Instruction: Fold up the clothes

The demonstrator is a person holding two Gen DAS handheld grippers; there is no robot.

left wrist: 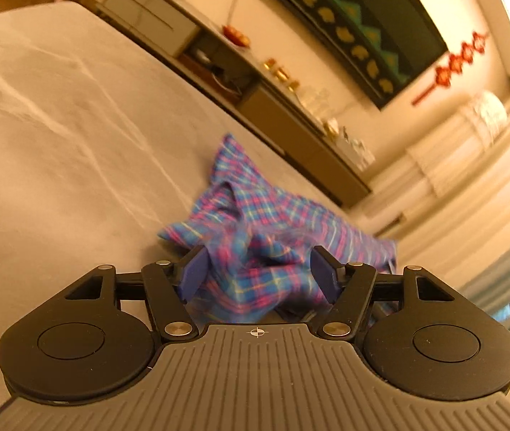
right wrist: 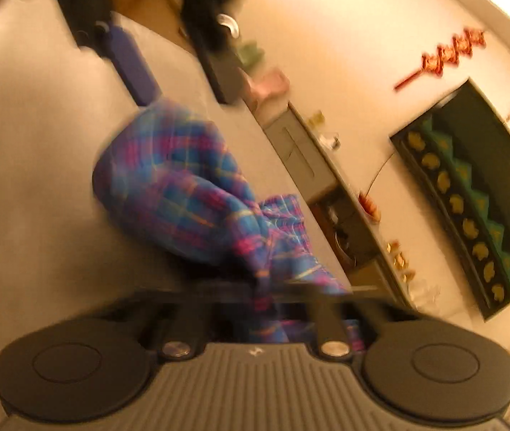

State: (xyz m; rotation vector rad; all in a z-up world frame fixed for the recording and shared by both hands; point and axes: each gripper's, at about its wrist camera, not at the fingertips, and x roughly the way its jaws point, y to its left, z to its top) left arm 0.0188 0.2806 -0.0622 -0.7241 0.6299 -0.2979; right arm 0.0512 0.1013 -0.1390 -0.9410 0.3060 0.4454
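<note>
**Plaid cloth bunched near the table's far edge**

Here my left gripper (left wrist: 258, 273) stands with its jaws apart; the blue pads (left wrist: 193, 273) flank a bunch of the plaid cloth (left wrist: 251, 212) without pressing on it. My right gripper (right wrist: 272, 298) is closed on a twisted end of that same cloth (right wrist: 183, 179), though blur smears the fingers and I cannot make out the pads themselves.

The cloth lies crumpled on the grey table (left wrist: 57, 125), close to its far edge. In the left view the whole left side of the table is bare, with plenty of room there. Beyond the far edge runs a long low cabinet (left wrist: 290, 125) against the wall, with small items on its top too blurred to name. Pale curtains (left wrist: 470, 179) hang at the right.

In the right view the left gripper's blue finger (right wrist: 132, 68) shows at the far end of the cloth, its body cut off by the frame. The cloth's near part is hidden behind my grippers in both views.
</note>
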